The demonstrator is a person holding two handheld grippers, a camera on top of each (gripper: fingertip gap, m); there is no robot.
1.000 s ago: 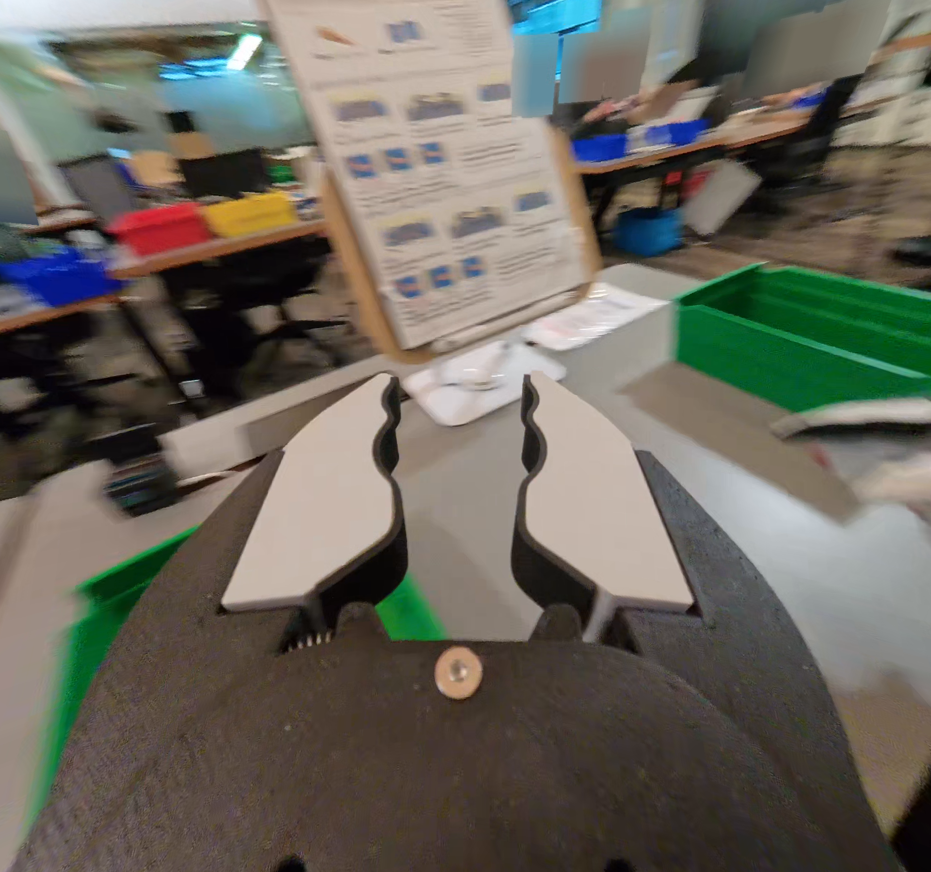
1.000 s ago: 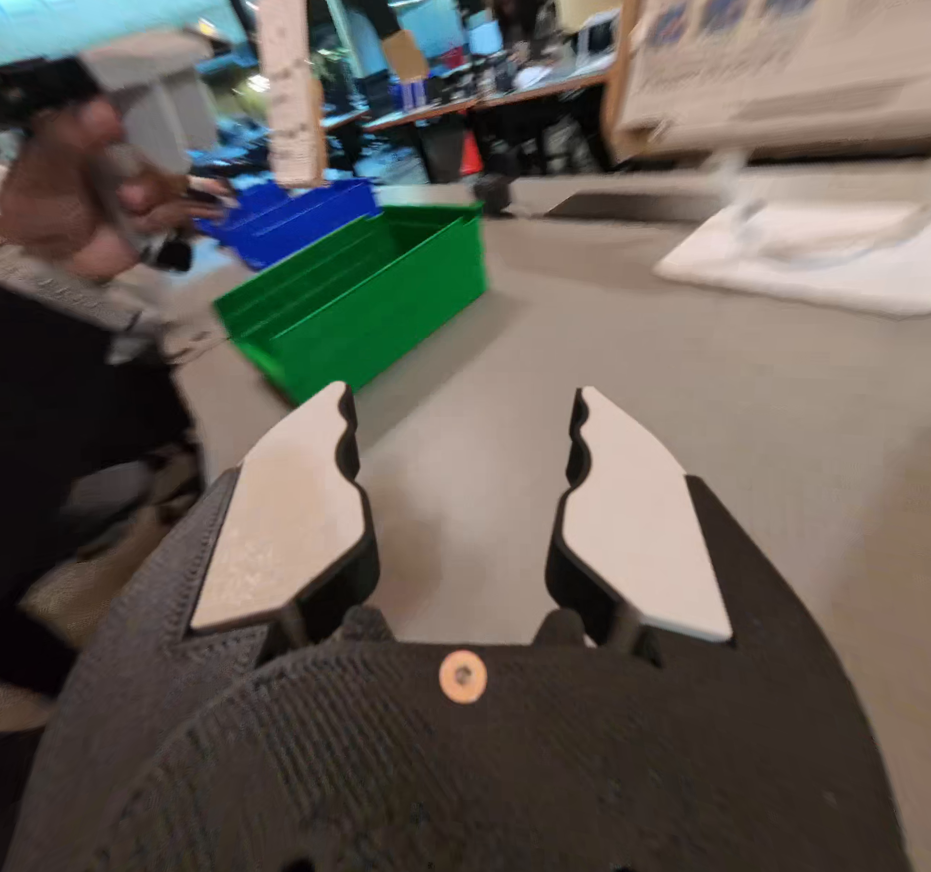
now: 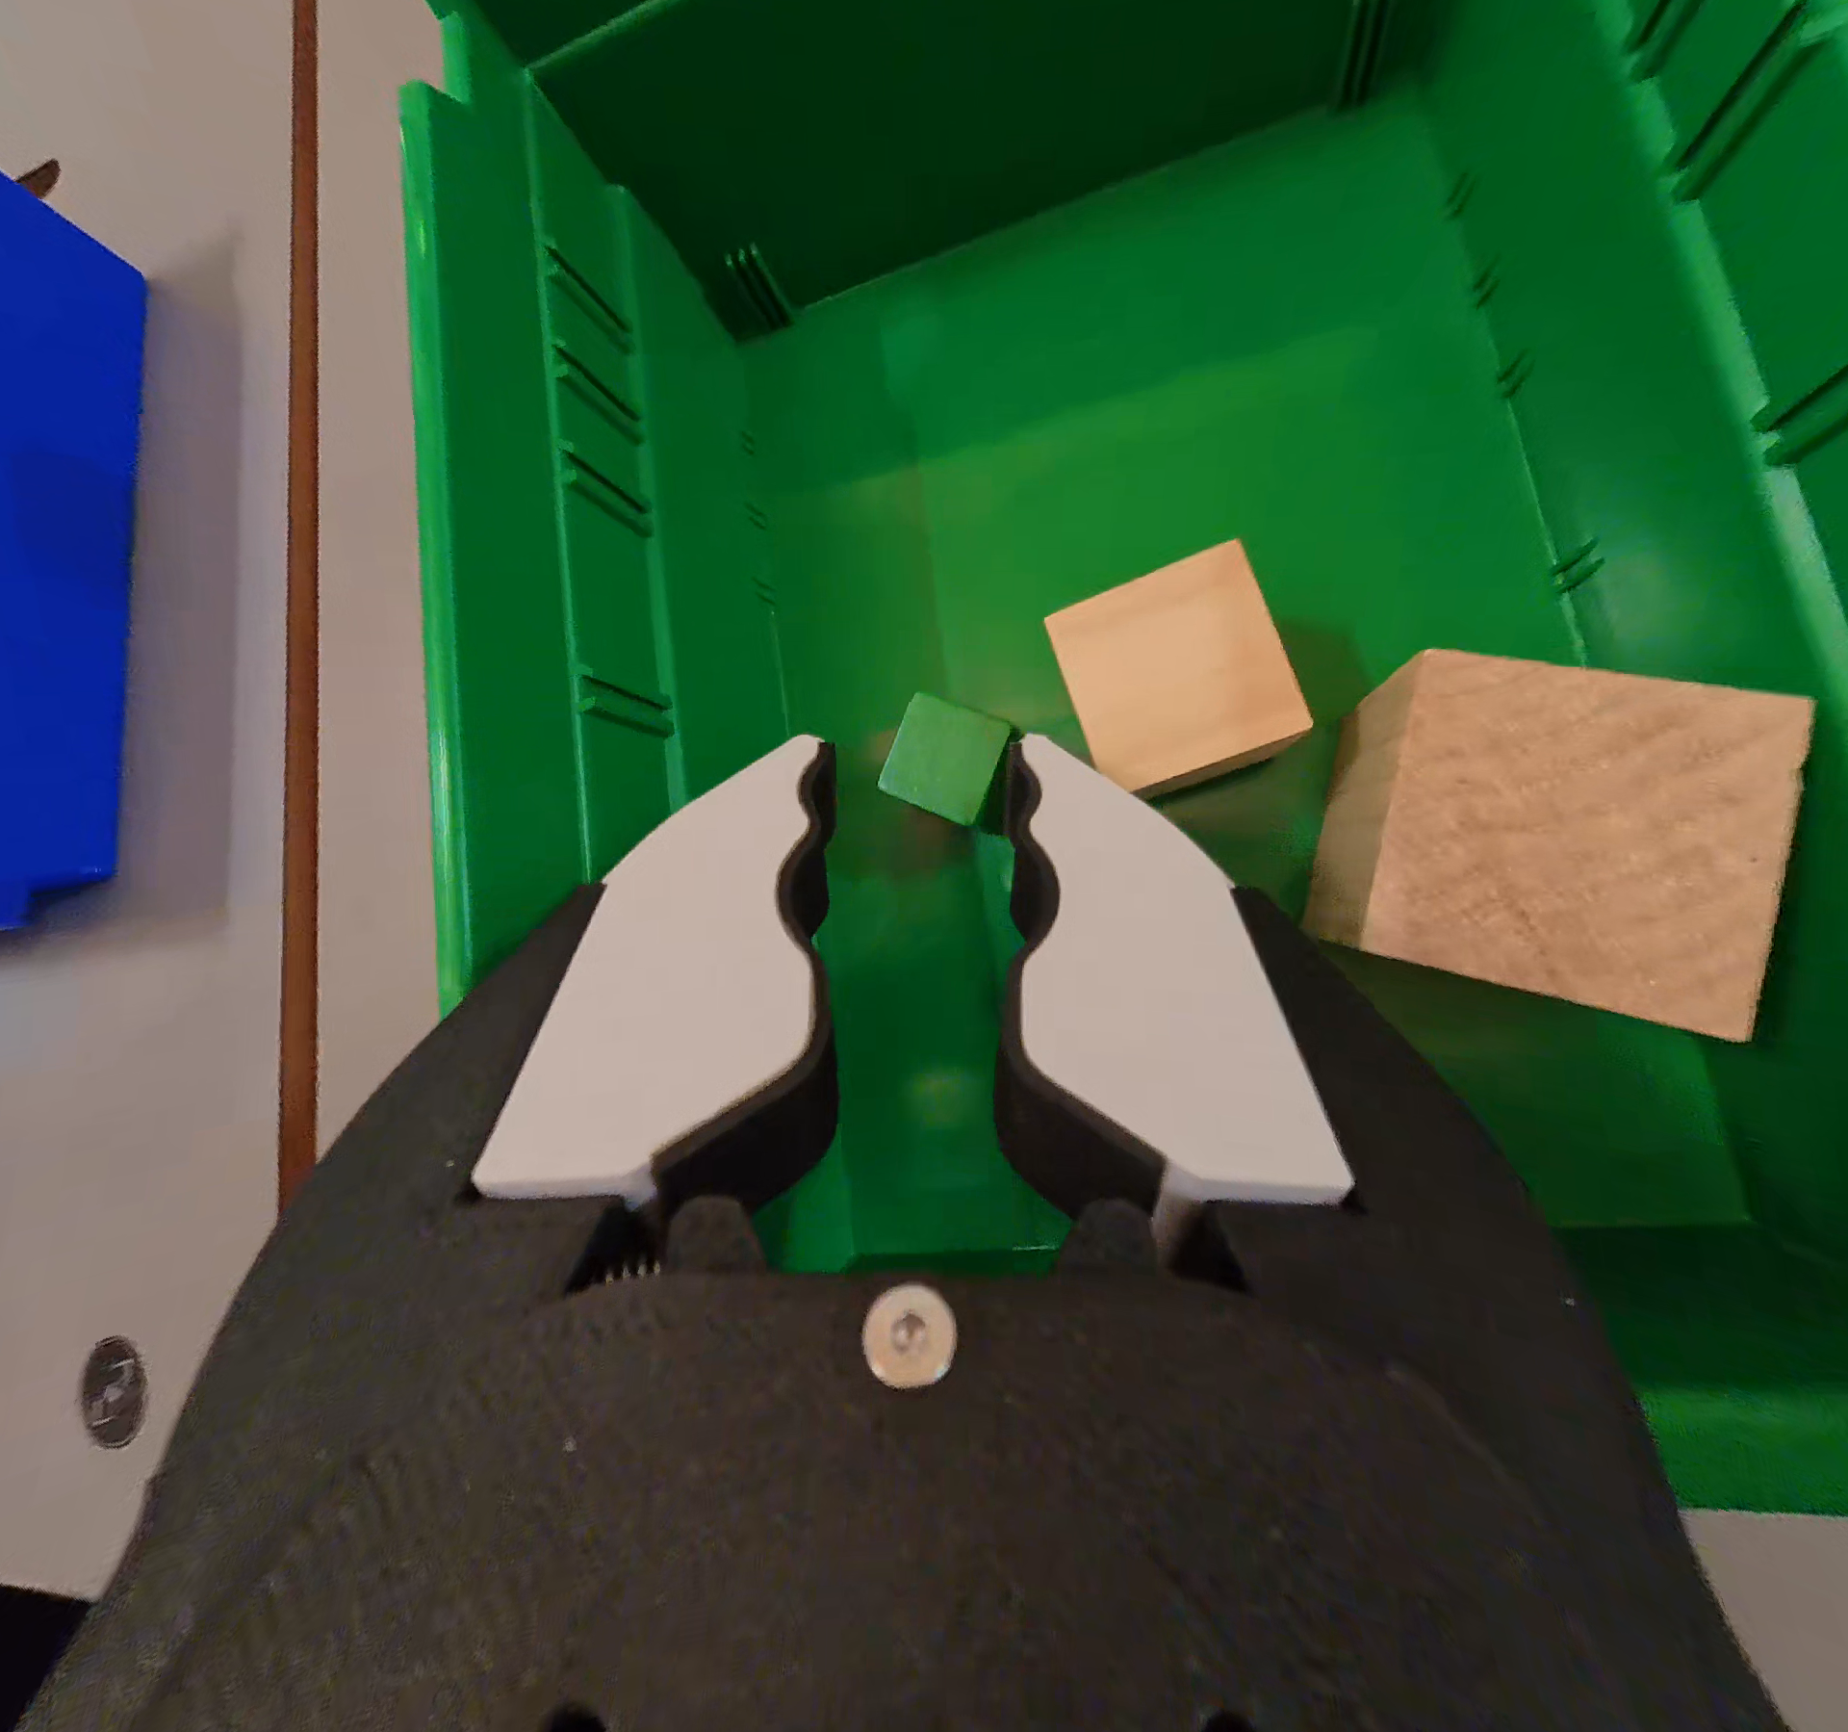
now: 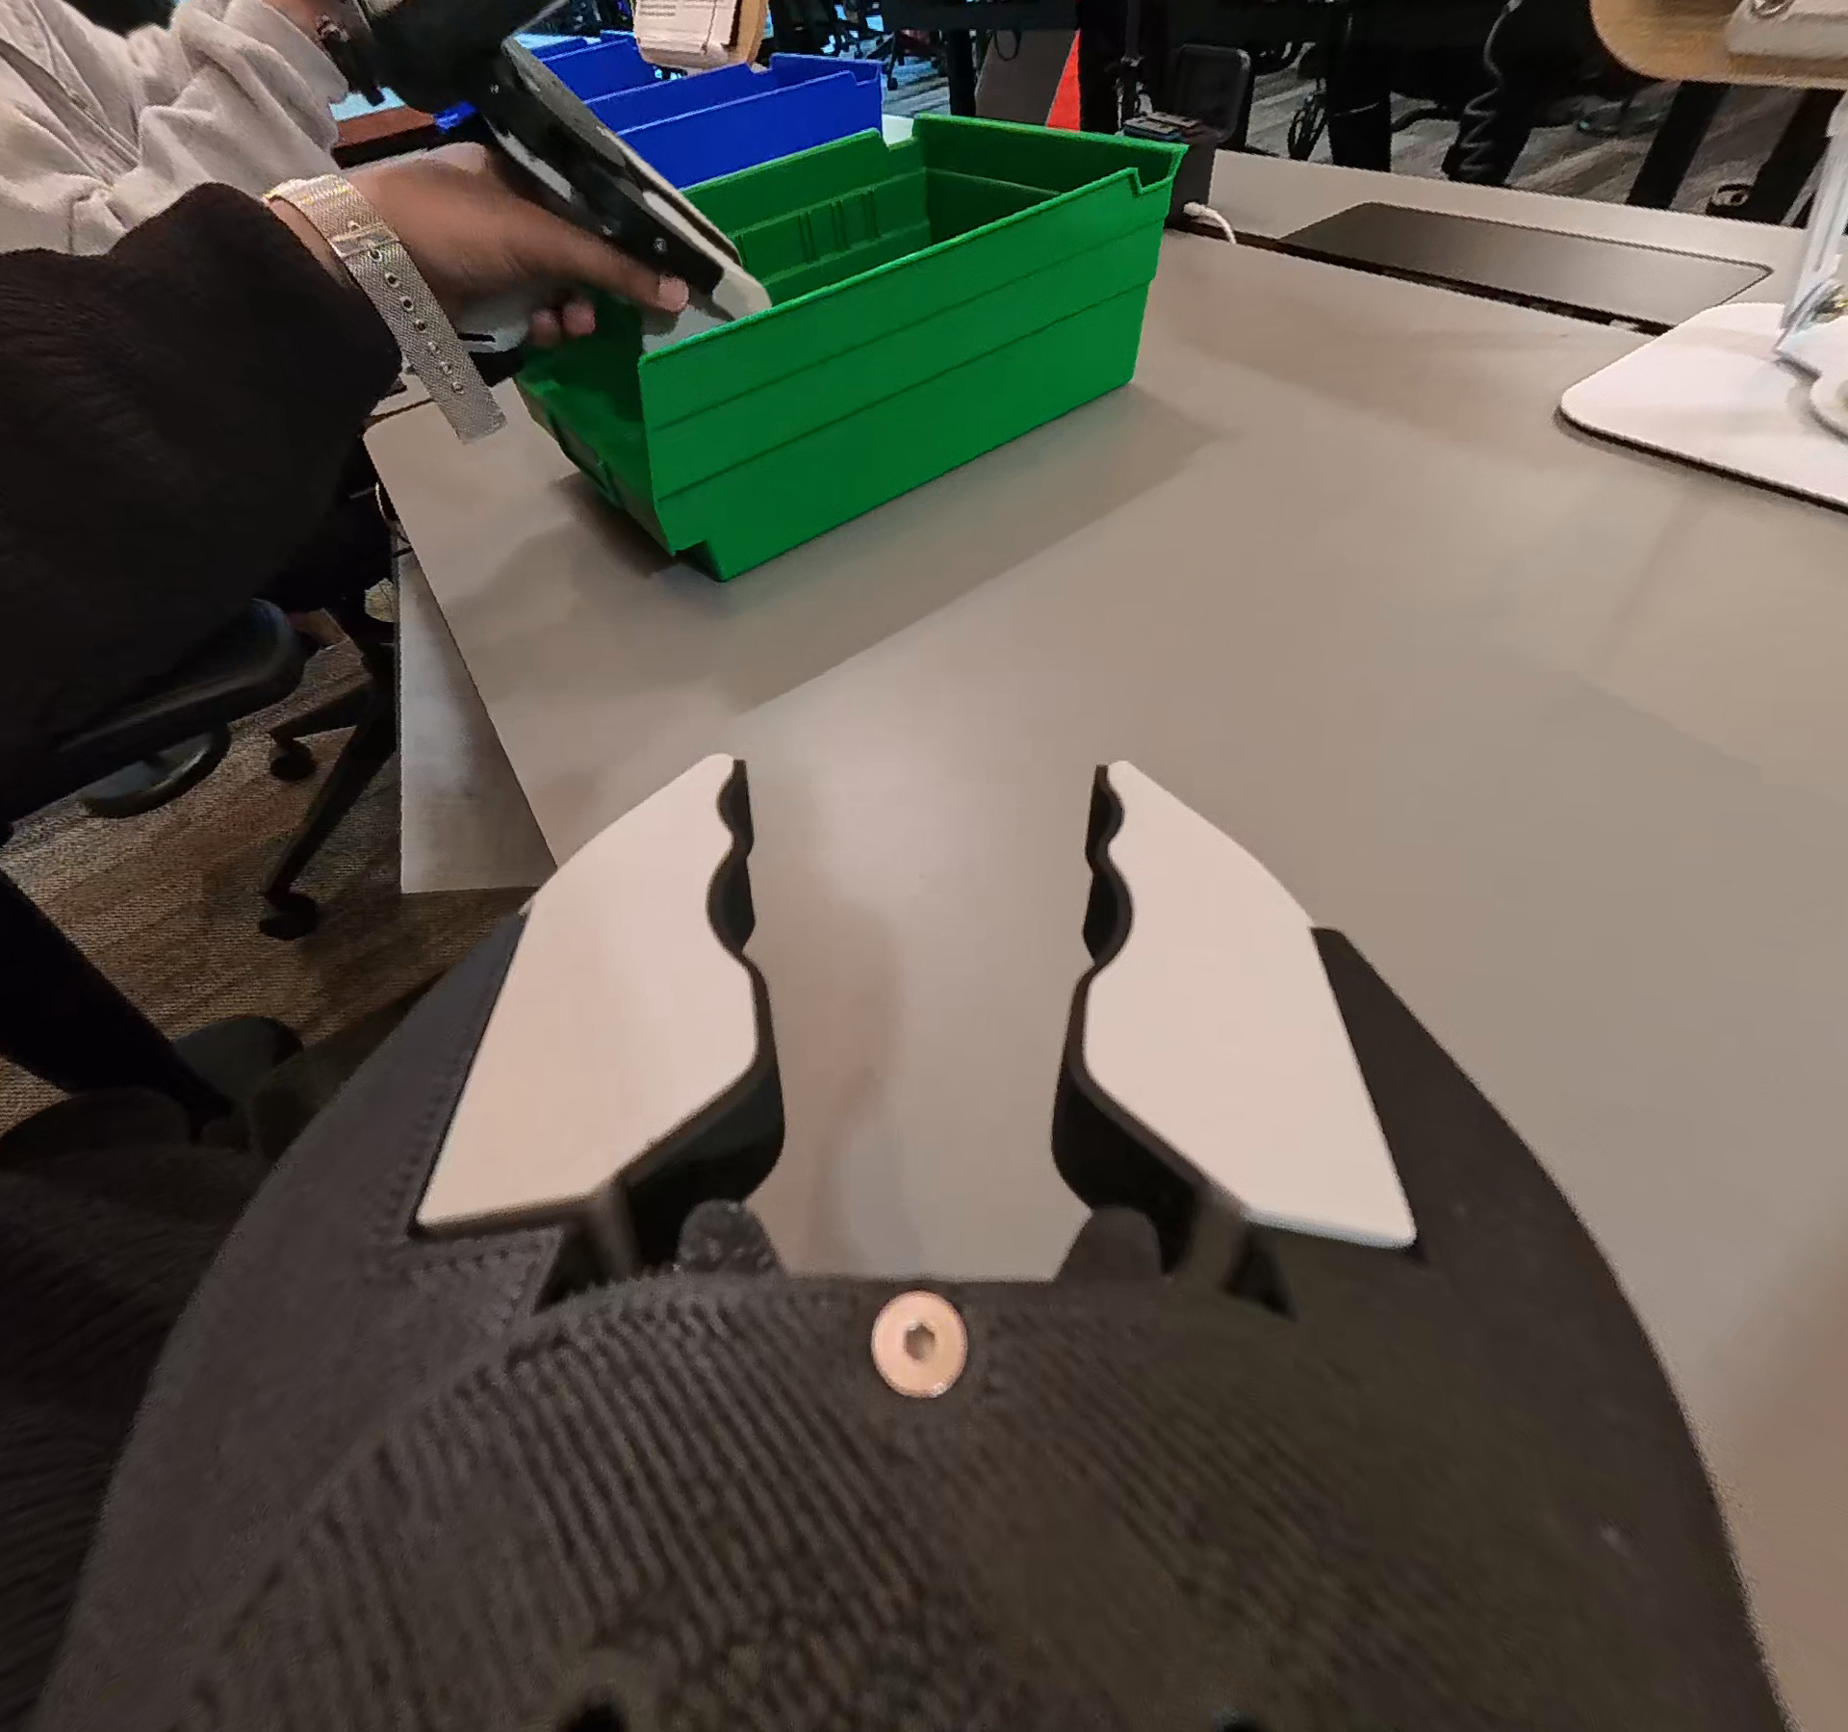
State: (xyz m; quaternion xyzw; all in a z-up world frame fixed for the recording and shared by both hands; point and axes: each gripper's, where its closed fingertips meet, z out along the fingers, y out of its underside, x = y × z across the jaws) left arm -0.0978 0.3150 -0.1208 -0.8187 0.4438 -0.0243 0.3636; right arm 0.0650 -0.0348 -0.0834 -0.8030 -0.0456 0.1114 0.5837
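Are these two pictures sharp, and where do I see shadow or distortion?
Left wrist view: sharp; the green bin walls bow from the wide lens, and the wooden blocks cast soft shadows. Right wrist view: sharp on the grey table; the bin throws a shadow, and the background is slightly soft.

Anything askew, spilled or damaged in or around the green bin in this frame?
Nothing damaged or spilled. The small green cube sits turned at an angle on the floor of the green bin, just beyond the open left gripper. Two wooden blocks, one smaller and one larger, lie loosely skewed beside it. The right gripper hangs open over bare table.
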